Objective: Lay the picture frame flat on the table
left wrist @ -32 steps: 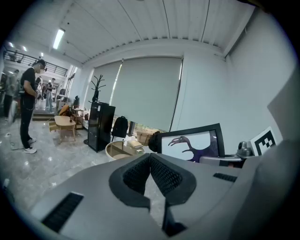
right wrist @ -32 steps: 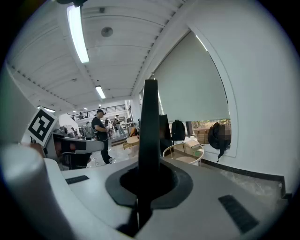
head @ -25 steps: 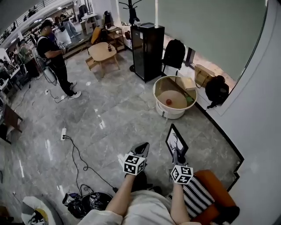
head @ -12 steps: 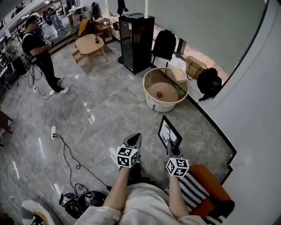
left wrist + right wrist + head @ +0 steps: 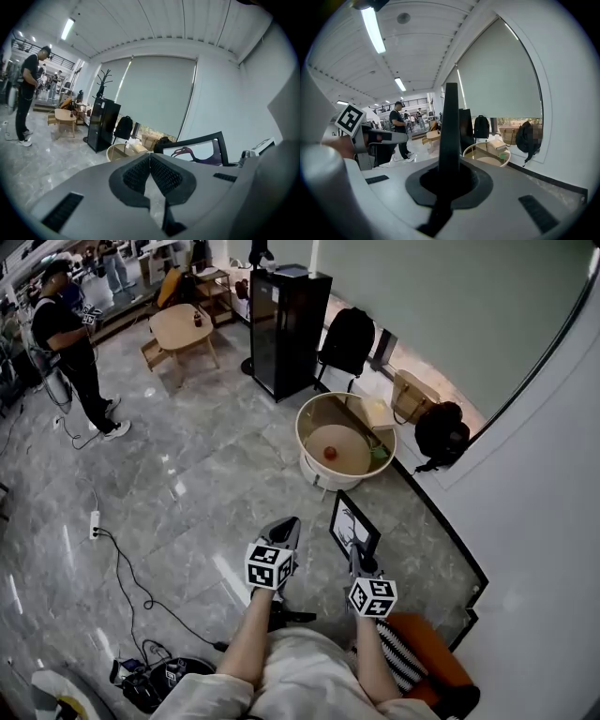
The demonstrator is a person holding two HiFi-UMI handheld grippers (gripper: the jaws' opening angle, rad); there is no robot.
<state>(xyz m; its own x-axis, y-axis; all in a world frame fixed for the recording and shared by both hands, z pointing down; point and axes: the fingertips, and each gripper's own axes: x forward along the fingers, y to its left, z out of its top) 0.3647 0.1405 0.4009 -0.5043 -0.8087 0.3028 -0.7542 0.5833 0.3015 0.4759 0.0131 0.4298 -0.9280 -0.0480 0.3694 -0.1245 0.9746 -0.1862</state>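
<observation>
Currently: picture frame carried on edge in the right claw, not yet laid flat.
The grey marble floor [image 5: 187,502] fills most of the head view. The round white surface [image 5: 322,468] stands at upper centre, apart from the frame. The picture frame [image 5: 354,526] sits at lower centre, upright, its lower border clamped in the right claw [image 5: 360,557], whose jaws are nearly together on the thin moulding. The left claw [image 5: 284,527], just left of it, is closed on nothing. Judgement: the frame is probably light and rigid, with a fragile, slippery glazed face. Grip the border only, and support the opposite edge with the left claw while lowering.
</observation>
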